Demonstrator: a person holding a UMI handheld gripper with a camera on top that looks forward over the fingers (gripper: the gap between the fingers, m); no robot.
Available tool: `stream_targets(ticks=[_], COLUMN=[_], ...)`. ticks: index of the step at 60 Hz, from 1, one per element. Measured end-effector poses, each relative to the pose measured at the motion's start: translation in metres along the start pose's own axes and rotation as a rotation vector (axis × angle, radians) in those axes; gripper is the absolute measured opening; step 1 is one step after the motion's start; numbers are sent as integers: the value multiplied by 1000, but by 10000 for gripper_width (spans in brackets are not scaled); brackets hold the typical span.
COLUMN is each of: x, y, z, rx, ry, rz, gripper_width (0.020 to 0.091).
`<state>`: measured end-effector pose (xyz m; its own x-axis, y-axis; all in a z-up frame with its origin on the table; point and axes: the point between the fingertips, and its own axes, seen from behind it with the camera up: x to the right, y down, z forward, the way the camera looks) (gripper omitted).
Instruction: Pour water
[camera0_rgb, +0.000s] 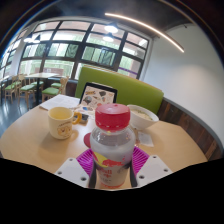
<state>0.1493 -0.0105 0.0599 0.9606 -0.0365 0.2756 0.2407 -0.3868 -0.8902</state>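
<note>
your gripper (112, 165) is clamped on the bottle (112, 150), red cap (112, 117) up, upright above the table (25, 145), with the cup (61, 122) beyond to the left.

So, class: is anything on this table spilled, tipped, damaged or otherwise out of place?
Nothing stands out. The bottle is upright with its red cap on, held between the fingers. The yellow mug stands upright on the table beyond them, and no spill shows.
</note>
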Motion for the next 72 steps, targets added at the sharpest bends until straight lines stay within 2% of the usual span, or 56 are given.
stream_targets(ticks=[9,17,22,24,31,32,36,41,45,60,66,72], x=[12,9,-10,-9,-28,-29,-34,-51,-48,-44,-42,-24], y=[-66,-143,-163,-177,-172,-175,-183,-188,-188,-189,-192,-199], z=[16,22,45,34,76,48,71,56,76,73,73,65], rx=[36,59,75,61,31,17,40,55,56,25,73,155], ry=[124,306,420,436,522,526,570,655,648,631,613,557], rz=[-274,-769,-1108,-1245,-1562,-1615,-1787,-1950,-1963,-1973,-1817,-1357], gripper_width=[466,465,466,465,464,465,467,465,466,468,467,465])
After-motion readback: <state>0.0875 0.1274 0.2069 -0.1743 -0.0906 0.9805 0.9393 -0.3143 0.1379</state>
